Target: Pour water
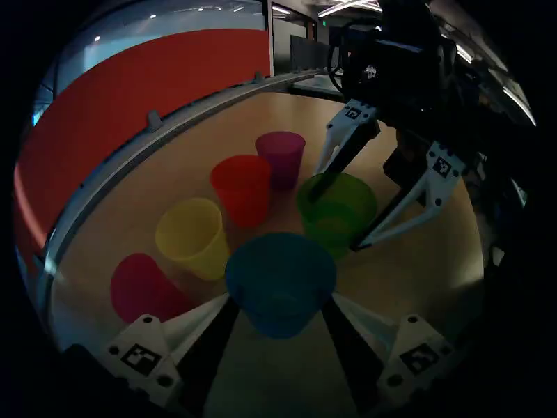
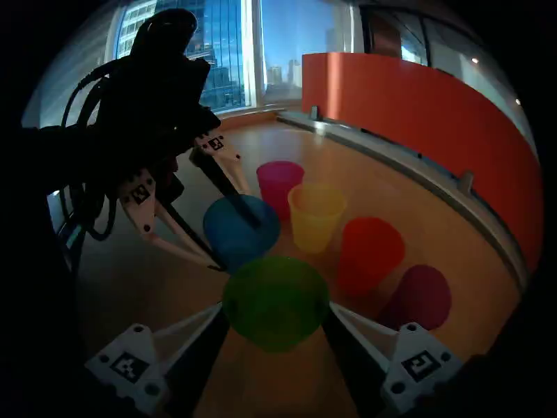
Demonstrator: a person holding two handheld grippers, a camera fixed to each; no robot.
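Observation:
A blue cup (image 1: 282, 279) stands upright between the fingers of my left gripper (image 1: 282, 303), which is shut on its sides. Across the wooden table (image 1: 418, 279), my right gripper (image 1: 334, 219) holds a green cup (image 1: 338, 205) the same way. In the right gripper view the green cup (image 2: 275, 299) sits between my right gripper's (image 2: 276, 310) own fingers. Beyond it, the left gripper (image 2: 235, 242) clasps the blue cup (image 2: 240, 230). The two cups are close but apart. I cannot tell whether either holds water.
Several other cups stand in a curved row beside them: pink (image 1: 143, 289), yellow (image 1: 191, 237), red (image 1: 242, 184) and purple (image 1: 280, 155). A grey rail (image 1: 153, 139) and a red wall (image 1: 139, 90) border the table's far side. Windows (image 2: 230, 56) lie beyond.

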